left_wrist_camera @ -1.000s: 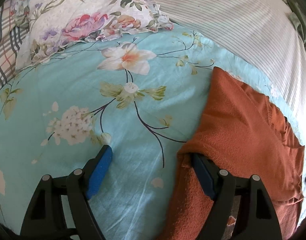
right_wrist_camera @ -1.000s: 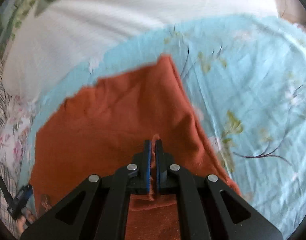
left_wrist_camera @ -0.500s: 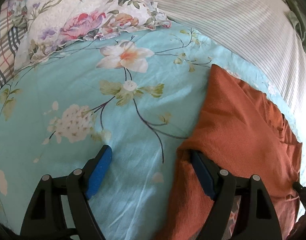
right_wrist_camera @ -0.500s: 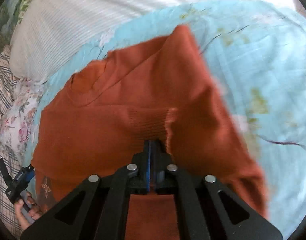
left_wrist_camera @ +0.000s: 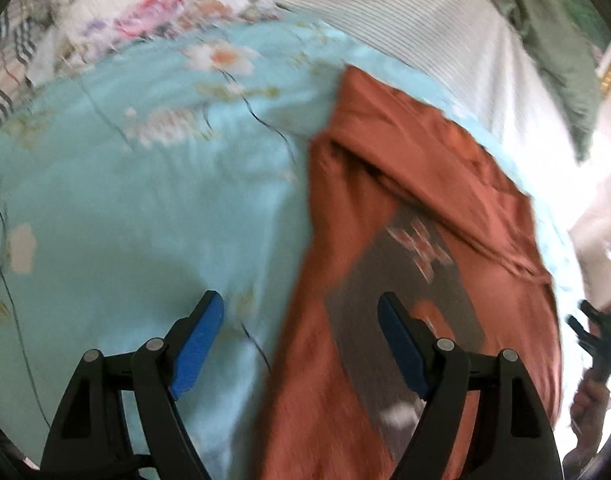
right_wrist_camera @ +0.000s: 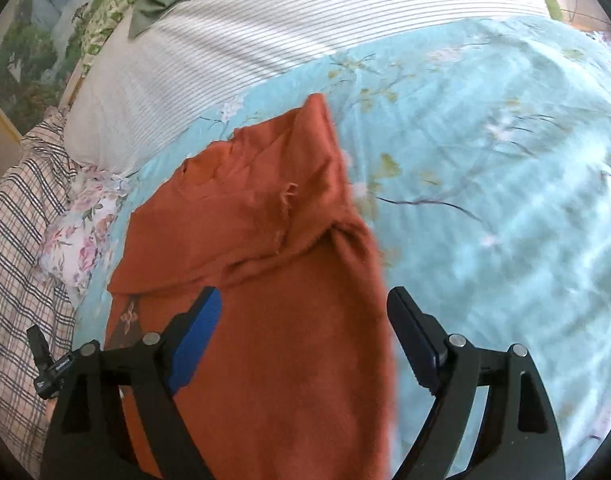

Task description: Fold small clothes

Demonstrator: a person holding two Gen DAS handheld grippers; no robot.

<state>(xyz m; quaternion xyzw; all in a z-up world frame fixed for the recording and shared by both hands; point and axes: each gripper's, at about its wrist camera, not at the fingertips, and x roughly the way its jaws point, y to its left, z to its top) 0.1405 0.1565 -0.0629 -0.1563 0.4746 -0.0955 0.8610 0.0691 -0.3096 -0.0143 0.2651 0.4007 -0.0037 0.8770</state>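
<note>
You have one rust-orange garment [right_wrist_camera: 265, 280] in front of you, lying on the pale blue floral bedspread [right_wrist_camera: 485, 160] with a part folded across its body; in the left wrist view the same garment [left_wrist_camera: 385, 200] shows a grey printed patch, too blurred to read. Your right gripper [right_wrist_camera: 303, 332] has just been opening: its jaws stand wide apart above the cloth, the pads pressing on nothing, so the garment is released. Your left gripper [left_wrist_camera: 301, 332] also stands wide open, one blue pad [left_wrist_camera: 197, 344] over bare bedspread and the other over the garment's printed part, holding nothing. Beyond the garment you can count one striped white pillow [right_wrist_camera: 265, 28], one flowered pillow [left_wrist_camera: 125, 12] and one checked cloth [right_wrist_camera: 13, 240] at the bed's edge. A green cloth [left_wrist_camera: 557, 48] lies on the striped pillow, cut off by the frame. The garment's near end is hidden behind the gripper bodies, and the left view is smeared throughout.
</note>
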